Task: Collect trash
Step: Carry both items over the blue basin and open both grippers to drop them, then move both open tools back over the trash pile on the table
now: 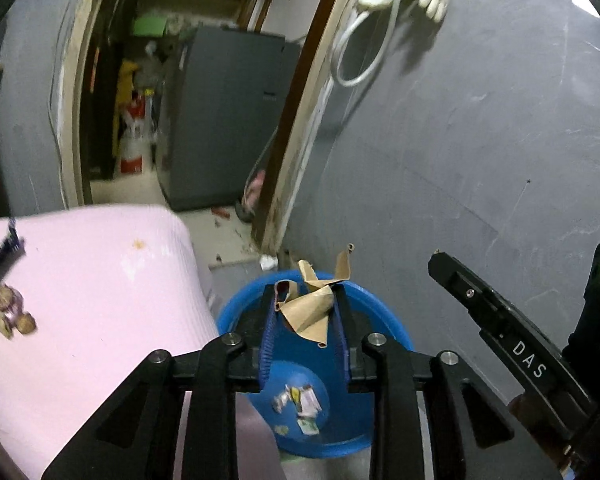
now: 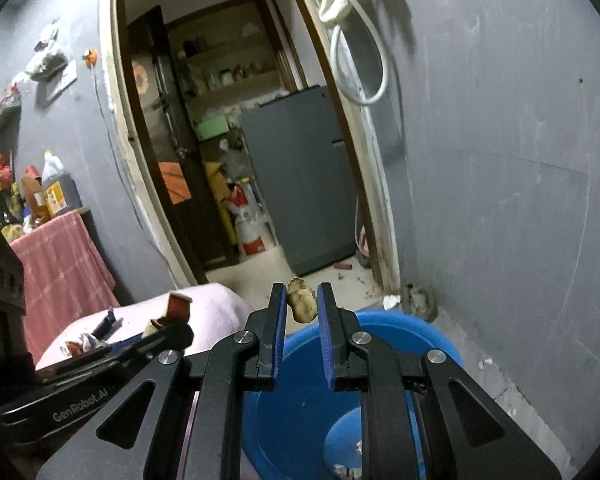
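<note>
My left gripper is shut on a crumpled brown paper scrap and hangs over a blue bucket. Several small wrappers lie on the bucket's bottom. In the right wrist view my right gripper is shut on a small yellowish-brown lump, just above the near rim of the blue bucket. The right gripper's finger shows at the right of the left wrist view. The left gripper with its paper scrap shows at the left of the right wrist view.
A pink covered surface lies left of the bucket, with small bits of litter on it. The grey wall stands close on the right. Behind is a doorway with a grey cabinet. A white cable hangs above.
</note>
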Action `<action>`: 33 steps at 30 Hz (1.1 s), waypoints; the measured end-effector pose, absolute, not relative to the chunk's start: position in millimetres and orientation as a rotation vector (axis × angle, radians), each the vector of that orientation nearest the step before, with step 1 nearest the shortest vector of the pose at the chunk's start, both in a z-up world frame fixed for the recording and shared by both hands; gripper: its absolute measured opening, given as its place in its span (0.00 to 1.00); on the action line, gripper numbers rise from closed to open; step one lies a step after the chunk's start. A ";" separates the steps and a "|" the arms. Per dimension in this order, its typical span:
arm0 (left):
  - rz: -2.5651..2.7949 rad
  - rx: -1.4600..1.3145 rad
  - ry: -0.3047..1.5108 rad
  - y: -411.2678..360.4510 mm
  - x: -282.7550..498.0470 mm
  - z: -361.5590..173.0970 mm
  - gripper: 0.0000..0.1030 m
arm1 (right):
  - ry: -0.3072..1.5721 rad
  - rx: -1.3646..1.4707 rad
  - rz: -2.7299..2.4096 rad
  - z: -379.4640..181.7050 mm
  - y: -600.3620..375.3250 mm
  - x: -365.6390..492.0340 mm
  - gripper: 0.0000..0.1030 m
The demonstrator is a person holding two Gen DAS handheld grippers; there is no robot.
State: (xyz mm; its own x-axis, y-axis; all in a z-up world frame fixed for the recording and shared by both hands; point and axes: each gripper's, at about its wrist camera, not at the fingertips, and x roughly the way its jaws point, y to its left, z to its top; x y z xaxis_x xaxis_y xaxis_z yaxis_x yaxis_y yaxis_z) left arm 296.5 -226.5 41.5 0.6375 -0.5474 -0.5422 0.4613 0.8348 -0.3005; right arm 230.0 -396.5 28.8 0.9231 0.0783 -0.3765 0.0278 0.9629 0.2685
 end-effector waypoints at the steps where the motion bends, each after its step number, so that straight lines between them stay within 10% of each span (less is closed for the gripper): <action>1: -0.582 -0.144 0.675 -226.1 298.0 39.1 0.22 | 0.408 0.277 0.024 26.9 -397.6 232.0 0.14; 19: -0.570 -0.163 0.729 -222.3 304.7 29.9 0.45 | 0.449 0.302 0.000 22.6 -406.0 237.2 0.22; 25: -0.513 -0.162 0.648 -208.0 293.8 38.2 0.61 | 0.412 0.302 0.003 27.1 -404.0 233.8 0.35; 33: -0.416 -0.195 0.512 -164.3 275.6 65.0 0.89 | 0.267 0.316 0.069 42.3 -397.6 217.6 0.78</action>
